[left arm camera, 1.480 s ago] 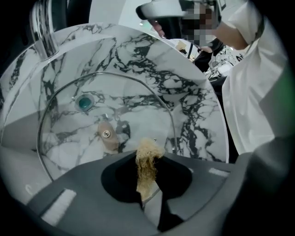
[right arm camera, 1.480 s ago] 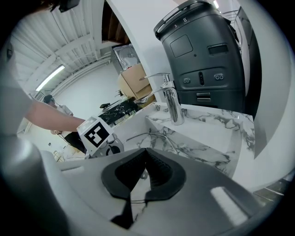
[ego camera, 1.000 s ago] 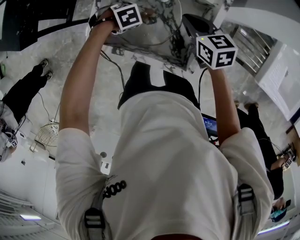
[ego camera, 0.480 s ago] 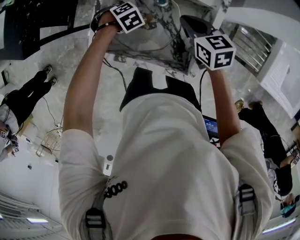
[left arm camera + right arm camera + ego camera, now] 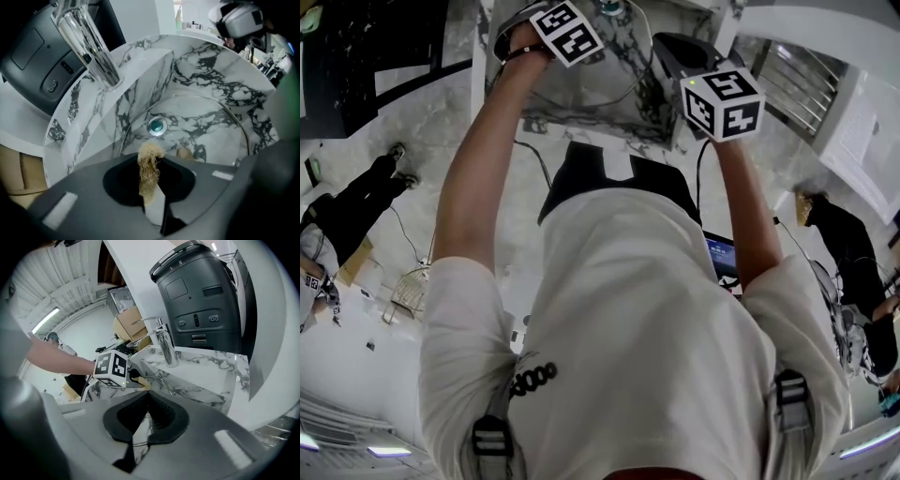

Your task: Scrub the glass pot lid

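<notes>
Nearest the camera, the left tongs (image 5: 152,201) are clamped on a tuft of tan scrubbing fibre (image 5: 149,168) that sticks out past their tips. The right tongs (image 5: 147,401) are closed tip to tip with nothing between them, and are held above the sink's edge.

Just beyond the tuft, the glass pot lid (image 5: 243,133) lies flat in the bottom of the marble sink (image 5: 225,89), over the drain (image 5: 156,125). The lid looks stiff and smooth, probably slick when wet, and liable to chip against the stone. It should be steadied at its rim or its knob.

Only the rim's arc reads clearly, because the pane is see-through. The tongs' body cuts off its near edge. A tan blur beside the tuft may be the knob; I cannot tell.

Farther back stand the faucet (image 5: 89,42) and a dark grey appliance (image 5: 201,301).
</notes>
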`<action>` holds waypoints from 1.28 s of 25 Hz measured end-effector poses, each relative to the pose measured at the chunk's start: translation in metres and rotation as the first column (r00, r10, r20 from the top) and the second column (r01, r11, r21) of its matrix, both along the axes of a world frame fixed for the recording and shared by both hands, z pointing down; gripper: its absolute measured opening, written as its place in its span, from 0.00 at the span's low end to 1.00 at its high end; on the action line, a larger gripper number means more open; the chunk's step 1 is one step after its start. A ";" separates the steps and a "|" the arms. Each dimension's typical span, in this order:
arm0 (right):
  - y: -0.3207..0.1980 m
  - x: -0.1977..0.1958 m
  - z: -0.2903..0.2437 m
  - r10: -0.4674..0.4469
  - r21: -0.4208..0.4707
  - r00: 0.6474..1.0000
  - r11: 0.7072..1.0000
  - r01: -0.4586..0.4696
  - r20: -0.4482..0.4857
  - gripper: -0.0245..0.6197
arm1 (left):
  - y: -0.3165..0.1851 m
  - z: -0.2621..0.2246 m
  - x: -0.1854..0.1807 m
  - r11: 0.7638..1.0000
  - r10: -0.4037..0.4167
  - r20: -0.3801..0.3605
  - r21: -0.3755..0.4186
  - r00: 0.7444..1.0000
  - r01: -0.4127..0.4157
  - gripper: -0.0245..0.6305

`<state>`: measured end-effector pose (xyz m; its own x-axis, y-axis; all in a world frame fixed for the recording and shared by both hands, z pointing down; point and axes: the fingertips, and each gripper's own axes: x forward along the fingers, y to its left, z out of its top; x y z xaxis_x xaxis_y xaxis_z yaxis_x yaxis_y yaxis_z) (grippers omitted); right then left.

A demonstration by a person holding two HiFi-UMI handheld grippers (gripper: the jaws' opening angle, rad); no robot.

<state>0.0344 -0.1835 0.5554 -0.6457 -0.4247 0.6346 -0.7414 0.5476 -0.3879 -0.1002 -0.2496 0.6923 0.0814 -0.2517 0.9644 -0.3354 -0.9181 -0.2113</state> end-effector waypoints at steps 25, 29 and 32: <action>0.023 0.003 0.006 0.034 -0.078 0.996 0.996 -0.040 -0.083 0.04 | 0.164 -0.006 0.093 0.862 0.222 -0.400 -0.346 0.889 -0.370 0.12; 0.033 -0.005 0.006 0.020 -0.078 0.996 0.997 -0.026 -0.088 0.04 | 0.188 -0.013 0.072 0.801 0.242 -0.407 -0.428 0.881 -0.418 0.12; 0.039 -0.009 0.006 0.017 -0.080 0.996 0.996 -0.024 -0.087 0.04 | 0.195 -0.010 0.052 0.778 0.246 -0.371 -0.475 0.895 -0.411 0.12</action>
<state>0.0251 -0.1449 0.5618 -0.5789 -0.3821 0.7203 -0.7847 0.5011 -0.3648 -0.0487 -0.0550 0.6821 0.3426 0.3809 0.8588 0.0404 -0.9192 0.3916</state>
